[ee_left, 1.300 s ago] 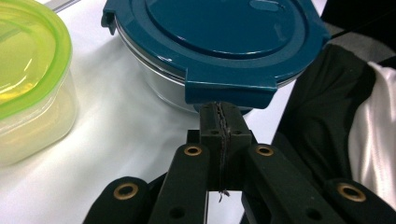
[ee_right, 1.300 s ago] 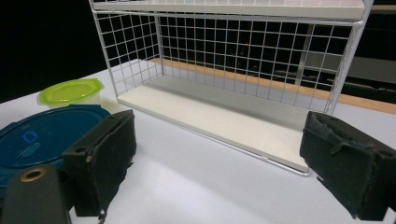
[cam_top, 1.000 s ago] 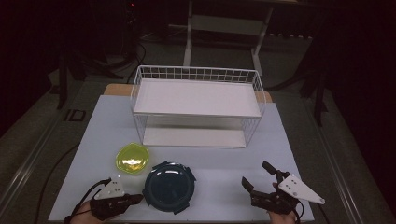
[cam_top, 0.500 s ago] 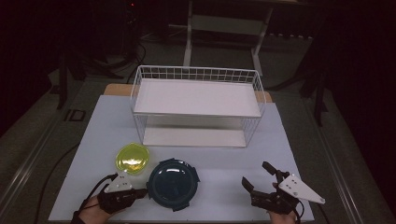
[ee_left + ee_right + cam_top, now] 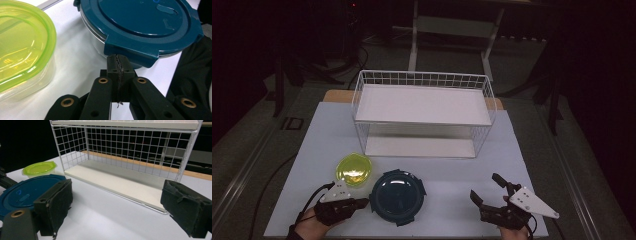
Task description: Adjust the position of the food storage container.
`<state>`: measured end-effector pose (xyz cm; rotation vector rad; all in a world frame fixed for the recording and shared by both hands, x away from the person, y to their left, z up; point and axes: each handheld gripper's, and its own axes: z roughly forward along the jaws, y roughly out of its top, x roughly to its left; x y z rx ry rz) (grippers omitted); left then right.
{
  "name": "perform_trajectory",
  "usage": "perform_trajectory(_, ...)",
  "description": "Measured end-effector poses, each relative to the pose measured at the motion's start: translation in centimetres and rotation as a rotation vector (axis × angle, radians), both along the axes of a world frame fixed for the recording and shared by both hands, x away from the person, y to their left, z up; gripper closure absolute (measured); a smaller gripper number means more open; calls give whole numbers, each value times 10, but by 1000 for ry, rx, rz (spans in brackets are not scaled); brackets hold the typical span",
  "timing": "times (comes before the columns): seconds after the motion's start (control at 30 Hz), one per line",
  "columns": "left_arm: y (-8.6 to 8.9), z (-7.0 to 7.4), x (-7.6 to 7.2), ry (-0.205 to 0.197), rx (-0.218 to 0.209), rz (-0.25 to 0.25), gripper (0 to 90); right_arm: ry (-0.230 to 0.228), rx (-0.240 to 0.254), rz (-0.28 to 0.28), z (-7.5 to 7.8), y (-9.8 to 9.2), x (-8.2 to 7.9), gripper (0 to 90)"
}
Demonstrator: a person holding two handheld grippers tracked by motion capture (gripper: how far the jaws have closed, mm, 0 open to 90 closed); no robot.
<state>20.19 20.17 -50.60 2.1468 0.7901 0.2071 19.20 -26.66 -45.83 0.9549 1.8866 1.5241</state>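
Left gripper (image 5: 343, 206) at about 7 o'clock on the white tabletop (image 5: 302, 150), fingers (image 5: 119, 65) pressed together with nothing between them, tips just at or under a clasp tab of the blue-lidded round container (image 5: 396, 196). Whether tips actually touch that tab: cannot tell, though the left gripper view puts them right against its lower edge. Container lying directly ahead of those fingers, toward 3 o'clock from the left hand (image 5: 309, 225), flat on the tabletop near the front edge, lid on. Round, so no long axis to speak of; only the tabs around the rim give a bearing. Yellow-green lidded container (image 5: 354, 169) just beside it at about 10 o'clock, close but apparently not touching.

Right gripper (image 5: 497, 197) at about 5 o'clock, fingers (image 5: 56, 205) spread wide and empty, pointing toward the white wire shelf rack (image 5: 422, 116) at 12 o'clock, well apart from the blue container. Left hand clearly the nearer.

Left forearm low, gripper nearly level with the tabletop, aimed sideways at the rim. Likely next: a nudge or a lift at that tab.
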Motion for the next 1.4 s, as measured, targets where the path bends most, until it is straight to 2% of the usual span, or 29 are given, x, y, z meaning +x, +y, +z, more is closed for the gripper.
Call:
perform_trajectory(0.07, -1, 1, 2, -2, 10, 0, 886, 4, 5, 3, 0, 0, 1, 104)
perform_trajectory(0.23, -6, 2, 7, 8, -8, -8, 886, 6, -1, 8, -1, 1, 1, 103)
perform_trajectory(0.37, -13, 4, 13, -1, 9, 1, 886, 9, 2, 7, -1, 1, 1, 103)
perform_trajectory(0.43, -15, 4, 16, 8, -4, -3, 886, 11, 3, 8, -1, 1, 1, 104)
perform_trajectory(0.53, -21, 5, 19, 10, 0, -9, 887, 9, 5, 7, -1, 1, 1, 104)
perform_trajectory(0.93, -52, 7, 33, 8, 16, -41, 887, 14, 7, 12, -1, 1, 2, 103)
perform_trajectory(1.4, -93, 6, 43, 12, -5, -89, 887, 13, 10, 16, -1, 0, 2, 104)
